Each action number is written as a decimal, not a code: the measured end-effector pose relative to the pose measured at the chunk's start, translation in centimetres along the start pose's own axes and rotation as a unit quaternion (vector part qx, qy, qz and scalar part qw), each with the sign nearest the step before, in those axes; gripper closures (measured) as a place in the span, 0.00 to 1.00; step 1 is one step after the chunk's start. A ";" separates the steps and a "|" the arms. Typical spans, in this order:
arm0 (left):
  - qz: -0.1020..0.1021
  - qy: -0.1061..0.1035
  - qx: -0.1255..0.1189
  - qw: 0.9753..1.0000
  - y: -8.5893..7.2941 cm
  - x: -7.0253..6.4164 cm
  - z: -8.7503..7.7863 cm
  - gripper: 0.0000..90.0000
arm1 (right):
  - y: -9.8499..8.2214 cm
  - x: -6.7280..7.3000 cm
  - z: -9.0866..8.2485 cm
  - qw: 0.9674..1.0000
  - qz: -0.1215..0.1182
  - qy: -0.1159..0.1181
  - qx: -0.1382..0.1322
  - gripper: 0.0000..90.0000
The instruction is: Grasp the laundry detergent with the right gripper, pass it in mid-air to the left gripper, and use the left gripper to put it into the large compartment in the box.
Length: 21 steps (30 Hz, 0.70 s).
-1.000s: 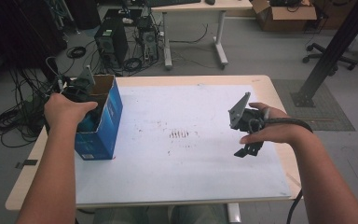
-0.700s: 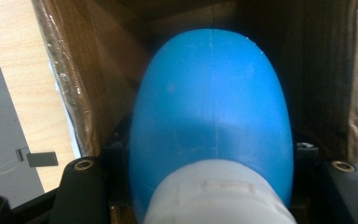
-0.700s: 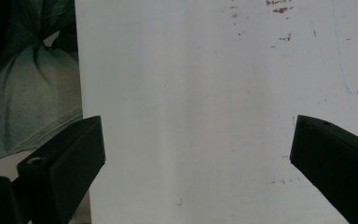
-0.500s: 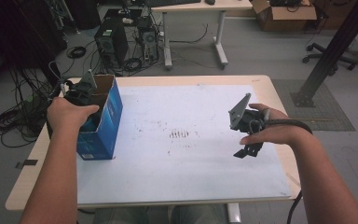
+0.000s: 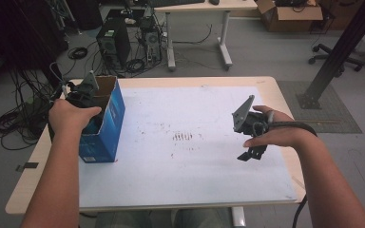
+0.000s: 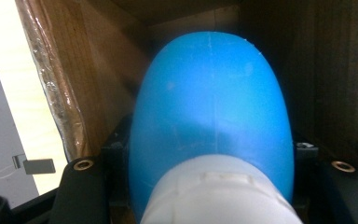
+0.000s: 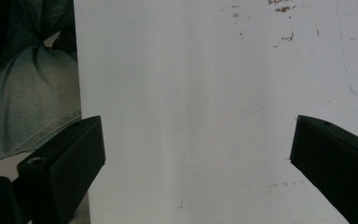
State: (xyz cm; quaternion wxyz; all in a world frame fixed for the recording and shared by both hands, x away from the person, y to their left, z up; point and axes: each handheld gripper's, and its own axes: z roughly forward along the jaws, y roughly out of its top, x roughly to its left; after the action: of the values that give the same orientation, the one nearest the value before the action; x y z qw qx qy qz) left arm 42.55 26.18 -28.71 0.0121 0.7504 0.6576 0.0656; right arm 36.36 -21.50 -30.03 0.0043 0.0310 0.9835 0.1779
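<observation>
A smooth blue rounded plastic object with a white base [image 6: 212, 121] sits clamped between the jaws of the left gripper [image 5: 83, 92], down inside an open-topped blue cardboard box with brown inner walls [image 5: 105, 124]. The box stands on the white table cover [image 5: 190, 180] near the table's left edge. The right gripper [image 7: 196, 154] hangs above bare cover well to the right, jaws wide apart and holding nothing.

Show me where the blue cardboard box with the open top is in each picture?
High view: the blue cardboard box stands at the table's left edge, left gripper reaching inside.
Left gripper view: its brown inner walls surround a blue-and-white rounded object held between the jaws.
Right gripper view: not here.
Shared landmark: the white table mat.
</observation>
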 end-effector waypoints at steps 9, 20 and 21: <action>0.001 -0.001 0.000 1.000 -0.1 0.0 0.0 0.42 | 0.0 0.1 0.0 1.000 0.000 0.000 0.001 0.03; 0.000 0.007 0.010 1.000 0.0 -0.4 -0.2 0.36 | -0.4 0.2 0.1 1.000 0.004 -0.001 -0.001 0.03; 0.001 0.009 0.011 1.000 0.1 -0.5 -0.2 0.36 | -0.4 0.2 0.1 1.000 0.002 -0.002 -0.003 0.03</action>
State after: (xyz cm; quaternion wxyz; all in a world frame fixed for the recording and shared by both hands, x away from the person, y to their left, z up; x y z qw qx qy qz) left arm 42.52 25.71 -28.51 -0.0022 0.7503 0.6579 0.0647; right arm 36.15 -21.84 -30.26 0.0055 0.0335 0.9829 0.1810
